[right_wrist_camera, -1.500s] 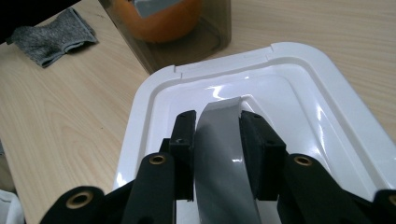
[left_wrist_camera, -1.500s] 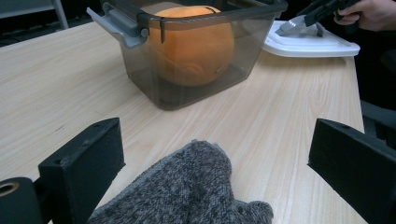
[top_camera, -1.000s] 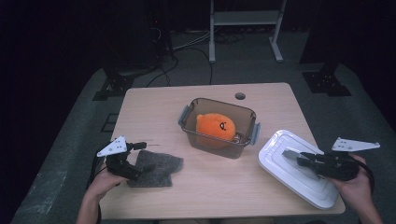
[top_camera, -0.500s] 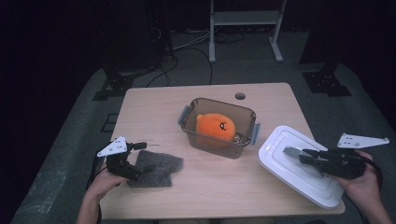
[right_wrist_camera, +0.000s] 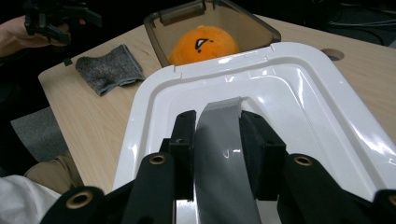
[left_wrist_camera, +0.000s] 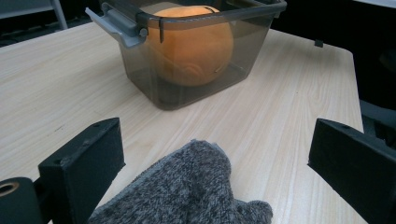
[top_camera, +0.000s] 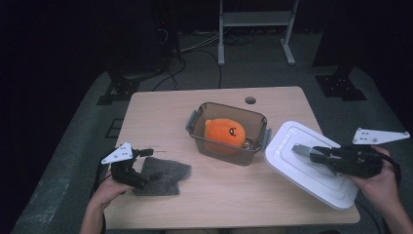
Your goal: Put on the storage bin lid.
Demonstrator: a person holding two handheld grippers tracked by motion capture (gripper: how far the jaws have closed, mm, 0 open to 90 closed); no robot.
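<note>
A white lid (top_camera: 311, 175) hangs tilted over the table's right side. My right gripper (top_camera: 304, 150) is shut on the grey handle strip (right_wrist_camera: 219, 121) at the middle of this lid (right_wrist_camera: 303, 93), one pad on each side. An orange plush (top_camera: 225, 130) sits inside the open smoky plastic container (top_camera: 229, 105) at the table's centre. At the front left, my left gripper (top_camera: 148, 165) stands open over a grey knit cloth (top_camera: 165, 175). In the left gripper view the cloth (left_wrist_camera: 196, 186) lies between the wide-apart jaws without touching them, and the container (left_wrist_camera: 140, 28) stands beyond.
The wooden table (top_camera: 160, 117) has a small round hole (top_camera: 250, 100) near its far edge. A metal stand (top_camera: 253, 29) and cables lie on the dark floor behind. The right gripper view shows the other hand and its gripper (right_wrist_camera: 56, 18) past the cloth (right_wrist_camera: 109, 67).
My right gripper has risen with the white lid in its grip, so the lid sits higher and more tilted. The left gripper and the cloth have stayed put.
</note>
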